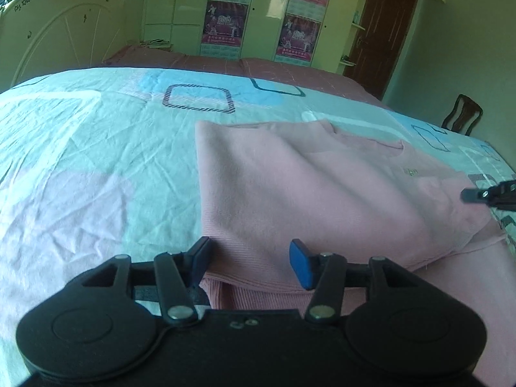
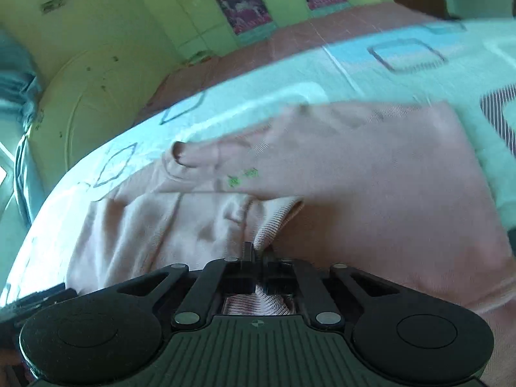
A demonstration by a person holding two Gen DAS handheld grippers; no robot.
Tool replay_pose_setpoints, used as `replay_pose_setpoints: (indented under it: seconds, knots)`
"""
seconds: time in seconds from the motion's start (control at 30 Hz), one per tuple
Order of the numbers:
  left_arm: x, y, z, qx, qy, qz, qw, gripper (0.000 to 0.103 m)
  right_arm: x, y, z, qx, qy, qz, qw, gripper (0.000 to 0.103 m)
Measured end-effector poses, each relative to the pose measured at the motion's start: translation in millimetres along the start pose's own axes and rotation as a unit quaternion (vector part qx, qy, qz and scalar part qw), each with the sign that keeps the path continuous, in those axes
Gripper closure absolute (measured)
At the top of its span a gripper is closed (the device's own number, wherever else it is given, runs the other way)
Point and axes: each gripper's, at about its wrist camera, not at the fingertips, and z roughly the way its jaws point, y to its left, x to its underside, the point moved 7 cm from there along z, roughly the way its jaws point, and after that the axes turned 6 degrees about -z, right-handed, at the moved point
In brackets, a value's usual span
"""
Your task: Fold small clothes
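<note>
A pink sweater lies partly folded on the bed, with its neckline toward the far side and a small green mark on the chest. My left gripper stands open over the sweater's near hem; its blue pads press on nothing. The tip of my right gripper reaches in from the right edge over the sweater. In the blurred right wrist view, my right gripper is shut on a ribbed edge of the pink sweater, which bunches up in front of the fingers.
The bed sheet is pale blue and pink with square patterns, and it is creased. A white headboard stands at the far left. Wardrobes with posters line the back wall. A dark door and a wooden chair are at the right.
</note>
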Motion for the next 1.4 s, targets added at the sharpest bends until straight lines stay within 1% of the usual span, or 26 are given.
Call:
replay_pose_setpoints:
  seconds: [0.07,0.1,0.13,0.17,0.2,0.23,0.3,0.4,0.5,0.6,0.7,0.77,0.8,0.83,0.9,0.97,1.0,1.1,1.13,1.17,1.2,1.23,1.27,1.33,1.37,1.4]
  knots:
    - [0.7,5.6,-1.4,-0.006,-0.005,-0.015,0.9999,0.052,-32.3,28.9,-46.9,-0.024,-0.086,-0.030,0.996,0.100]
    - [2.4,8.8,-1.4,-0.003,-0.003,-0.020,0.9998,0.052,-46.7,41.8,-70.6,-0.029,-0.129,-0.052,0.990,0.100]
    - [4.6,11.2,-1.2,-0.003,-0.003,-0.023,0.9997,0.052,-55.0,49.5,-86.3,-0.027,-0.159,-0.070,0.984,0.100]
    - [5.8,12.1,-2.2,-0.002,-0.006,-0.024,0.9997,0.052,-57.3,50.7,-91.3,-0.018,-0.168,-0.081,0.982,0.100]
    - [6.2,12.0,-3.0,-0.003,-0.008,-0.023,0.9997,0.052,-53.9,45.9,-84.3,-0.003,-0.155,-0.089,0.984,0.100]
    - [6.6,11.8,-3.4,-0.004,-0.009,-0.023,0.9997,0.052,-43.5,33.6,-64.9,0.017,-0.119,-0.091,0.989,0.100]
    - [6.4,10.2,-3.3,-0.008,-0.009,-0.019,0.9997,0.052,-19.4,7.3,-32.6,0.026,-0.058,-0.058,0.996,0.100]
    - [6.9,7.1,-2.8,-0.016,-0.006,-0.007,0.9998,0.051,9.0,-14.5,-8.3,0.037,-0.020,-0.031,0.999,0.100]
    - [7.5,4.1,-2.4,-0.021,0.000,0.008,0.9998,0.051,29.6,-35.9,8.9,0.065,0.014,-0.006,0.998,0.100]
    - [7.1,2.7,-0.7,-0.025,0.009,0.020,0.9995,0.051,40.8,-57.2,11.4,0.066,0.024,0.027,0.997,0.100]
    - [4.1,2.7,-0.8,-0.026,0.019,0.028,0.9991,0.051,35.9,-59.0,6.9,0.079,0.017,0.022,0.997,0.100]
    - [-7.4,1.9,-10.2,-0.028,0.002,0.031,0.9991,0.050,27.6,-54.6,-5.8,0.107,-0.003,0.010,0.994,0.090]
    - [-17.4,0.4,-14.6,-0.018,-0.016,0.037,0.9990,0.049,21.7,-52.2,-12.1,0.116,-0.016,-0.001,0.993,0.073]
    - [-26.4,-2.3,-15.9,-0.012,-0.027,0.043,0.9986,0.046,17.1,-52.1,-12.5,0.118,-0.019,-0.009,0.993,0.070]
    - [-47.6,-11.2,-6.1,-0.003,-0.035,0.063,0.9974,0.043,9.6,-55.1,-4.3,0.120,-0.006,-0.009,0.993,0.071]
    - [-65.9,-20.7,14.1,0.011,-0.034,0.078,0.9963,0.043,2.8,-55.2,10.0,0.101,0.007,-0.011,0.995,0.088]
    - [-73.4,-25.7,26.8,0.020,-0.031,0.087,0.9955,0.043,0.2,-52.8,18.3,0.094,0.014,-0.020,0.995,0.100]
    - [-84.0,-32.1,75.9,0.019,0.002,0.117,0.9929,0.043,-3.8,-42.8,43.2,0.082,0.038,-0.058,0.994,0.100]
    - [-84.5,-29.7,90.4,0.015,0.015,0.120,0.9925,0.043,-3.0,-41.3,49.2,0.088,0.045,-0.071,0.993,0.100]
    - [-84.1,-23.1,104.0,-0.002,0.025,0.126,0.9917,0.042,-2.5,-43.8,55.2,0.103,0.054,-0.079,0.990,0.100]
    - [-84.1,-11.7,112.8,-0.022,0.020,0.130,0.9911,0.042,-0.8,-49.5,59.1,0.124,0.062,-0.081,0.987,0.100]
    - [-87.1,-5.3,112.3,-0.020,0.009,0.114,0.9932,0.043,0.2,-57.1,60.7,0.144,0.066,-0.076,0.984,0.101]
    - [-89.1,-2.0,111.3,-0.026,0.010,0.103,0.9943,0.043,-0.5,-59.8,59.2,0.146,0.065,-0.067,0.985,0.101]
    - [-90.8,-4.8,103.7,-0.029,0.008,0.110,0.9935,0.046,-4.3,-54.2,50.0,0.153,0.046,-0.064,0.985,0.100]
    - [-92.6,-9.4,95.7,-0.014,-0.002,0.111,0.9937,0.045,-7.0,-47.0,45.6,0.148,0.030,-0.064,0.987,0.100]
    - [-93.5,-16.8,91.4,0.004,-0.008,0.114,0.9935,0.045,-9.9,-35.8,44.5,0.128,0.019,-0.060,0.990,0.100]
